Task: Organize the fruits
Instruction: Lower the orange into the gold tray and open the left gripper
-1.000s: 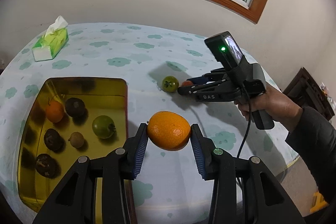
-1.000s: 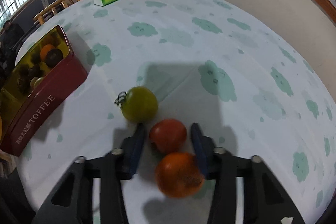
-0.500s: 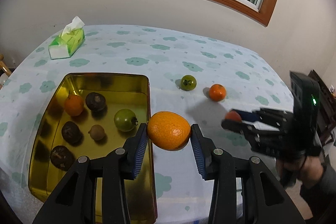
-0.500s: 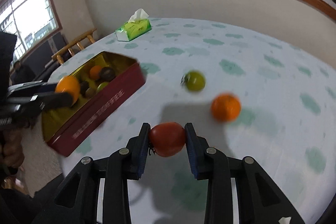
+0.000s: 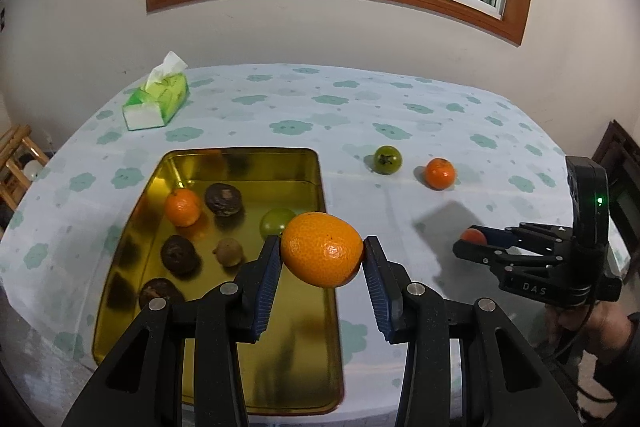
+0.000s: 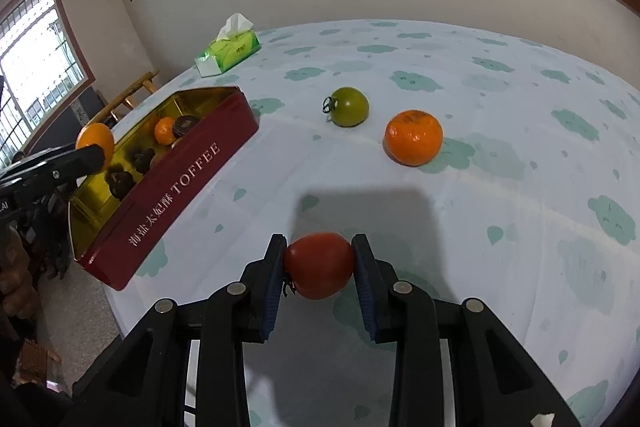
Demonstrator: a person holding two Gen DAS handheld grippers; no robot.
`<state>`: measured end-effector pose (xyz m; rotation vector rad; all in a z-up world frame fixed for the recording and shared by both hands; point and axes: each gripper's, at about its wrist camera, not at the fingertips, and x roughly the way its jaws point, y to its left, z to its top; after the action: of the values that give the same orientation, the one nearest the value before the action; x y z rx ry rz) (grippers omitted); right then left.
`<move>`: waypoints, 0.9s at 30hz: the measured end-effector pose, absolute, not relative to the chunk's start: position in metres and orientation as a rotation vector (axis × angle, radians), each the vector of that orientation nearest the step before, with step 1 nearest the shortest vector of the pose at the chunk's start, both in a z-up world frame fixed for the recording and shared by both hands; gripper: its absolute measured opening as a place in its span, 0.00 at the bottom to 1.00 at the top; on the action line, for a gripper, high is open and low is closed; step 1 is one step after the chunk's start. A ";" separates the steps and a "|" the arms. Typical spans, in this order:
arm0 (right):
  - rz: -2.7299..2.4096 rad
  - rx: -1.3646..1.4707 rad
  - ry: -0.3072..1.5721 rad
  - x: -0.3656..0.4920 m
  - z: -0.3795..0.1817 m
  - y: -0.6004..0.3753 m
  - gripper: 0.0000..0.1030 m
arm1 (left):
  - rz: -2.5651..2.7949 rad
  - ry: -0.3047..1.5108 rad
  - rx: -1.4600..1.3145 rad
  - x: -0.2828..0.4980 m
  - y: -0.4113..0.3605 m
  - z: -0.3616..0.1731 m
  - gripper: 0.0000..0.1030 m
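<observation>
Orange (image 5: 322, 249) clamped in left hand-held gripper (image 5: 322, 259), apparently above gold tin (image 5: 248, 163)

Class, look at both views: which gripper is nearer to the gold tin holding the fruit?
Left. The left gripper holds an orange over the tin, by its right edge. The right gripper, holding a red tomato, is off to the tin's right, above the tablecloth.
</observation>
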<state>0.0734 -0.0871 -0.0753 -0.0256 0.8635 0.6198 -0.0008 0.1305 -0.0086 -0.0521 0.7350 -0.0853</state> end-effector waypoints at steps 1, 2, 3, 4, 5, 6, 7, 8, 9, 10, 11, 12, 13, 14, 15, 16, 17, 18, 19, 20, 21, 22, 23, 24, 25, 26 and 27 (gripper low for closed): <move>0.614 -0.031 0.863 0.072 -0.076 -0.087 0.30 | -0.081 0.735 -0.052 -0.001 0.132 -0.010 0.41; 0.611 -0.035 0.863 0.071 -0.078 -0.087 0.30 | -0.078 0.737 -0.055 -0.001 0.134 -0.011 0.41; 0.609 -0.036 0.864 0.072 -0.079 -0.086 0.30 | -0.076 0.739 -0.059 -0.001 0.136 -0.012 0.41; 0.607 -0.039 0.866 0.072 -0.080 -0.086 0.30 | -0.073 0.741 -0.061 -0.001 0.137 -0.013 0.41; 0.606 -0.041 0.866 0.072 -0.080 -0.086 0.30 | -0.068 0.744 -0.063 0.000 0.139 -0.014 0.41; 0.604 -0.041 0.865 0.072 -0.080 -0.086 0.30 | -0.066 0.745 -0.063 -0.001 0.140 -0.015 0.41; 0.603 -0.039 0.864 0.072 -0.080 -0.086 0.30 | -0.063 0.747 -0.063 -0.001 0.141 -0.016 0.41; 0.603 -0.037 0.867 0.072 -0.080 -0.086 0.30 | -0.059 0.749 -0.063 0.000 0.143 -0.017 0.41; 0.601 -0.036 0.868 0.073 -0.081 -0.086 0.30 | -0.055 0.751 -0.063 0.000 0.144 -0.019 0.41; 0.600 -0.035 0.867 0.073 -0.081 -0.086 0.30 | -0.052 0.754 -0.062 0.001 0.144 -0.020 0.41; 0.600 -0.035 0.865 0.072 -0.081 -0.087 0.30 | -0.048 0.756 -0.062 0.001 0.145 -0.021 0.41; 0.600 -0.036 0.864 0.072 -0.081 -0.086 0.30 | -0.044 0.760 -0.062 0.001 0.147 -0.023 0.41; 0.601 -0.036 0.866 0.072 -0.081 -0.086 0.30 | -0.041 0.762 -0.061 0.002 0.148 -0.024 0.41; 0.601 -0.037 0.868 0.072 -0.081 -0.086 0.30 | -0.036 0.765 -0.058 0.002 0.149 -0.026 0.41; 0.601 -0.039 0.867 0.072 -0.081 -0.086 0.30 | -0.033 0.767 -0.057 0.002 0.149 -0.028 0.41; 0.600 -0.041 0.865 0.072 -0.081 -0.086 0.30 | -0.029 0.768 -0.055 0.003 0.149 -0.029 0.41; 0.600 -0.041 0.864 0.071 -0.081 -0.086 0.30 | -0.025 0.769 -0.051 0.003 0.150 -0.031 0.41; 0.600 -0.040 0.865 0.071 -0.081 -0.086 0.30 | -0.020 0.771 -0.049 0.004 0.151 -0.032 0.41; 0.600 -0.041 0.866 0.071 -0.081 -0.086 0.30 | -0.017 0.773 -0.051 0.004 0.153 -0.033 0.41; 0.600 -0.041 0.865 0.071 -0.081 -0.086 0.30 | -0.016 0.776 -0.057 0.005 0.155 -0.035 0.41; 0.600 -0.040 0.865 0.071 -0.081 -0.086 0.30 | -0.018 0.781 -0.064 0.006 0.156 -0.037 0.41; 0.600 -0.040 0.865 0.071 -0.081 -0.086 0.30 | -0.017 0.786 -0.068 0.007 0.157 -0.039 0.41; 0.601 -0.040 0.865 0.071 -0.081 -0.086 0.30 | -0.015 0.789 -0.068 0.007 0.158 -0.040 0.41; 0.601 -0.040 0.865 0.071 -0.081 -0.086 0.30 | -0.014 0.792 -0.068 0.007 0.158 -0.041 0.41; 0.601 -0.040 0.865 0.071 -0.081 -0.086 0.30 | -0.016 0.794 -0.070 0.007 0.158 -0.042 0.41; 0.600 -0.040 0.864 0.071 -0.081 -0.086 0.30 | -0.019 0.796 -0.073 0.008 0.159 -0.043 0.41; 0.600 -0.040 0.864 0.071 -0.081 -0.086 0.30 | -0.020 0.798 -0.074 0.008 0.159 -0.044 0.41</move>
<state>0.0711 -0.0859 -0.0808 -0.0403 0.8644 0.6003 0.0083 0.1590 -0.0443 -0.0739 0.7983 -0.0196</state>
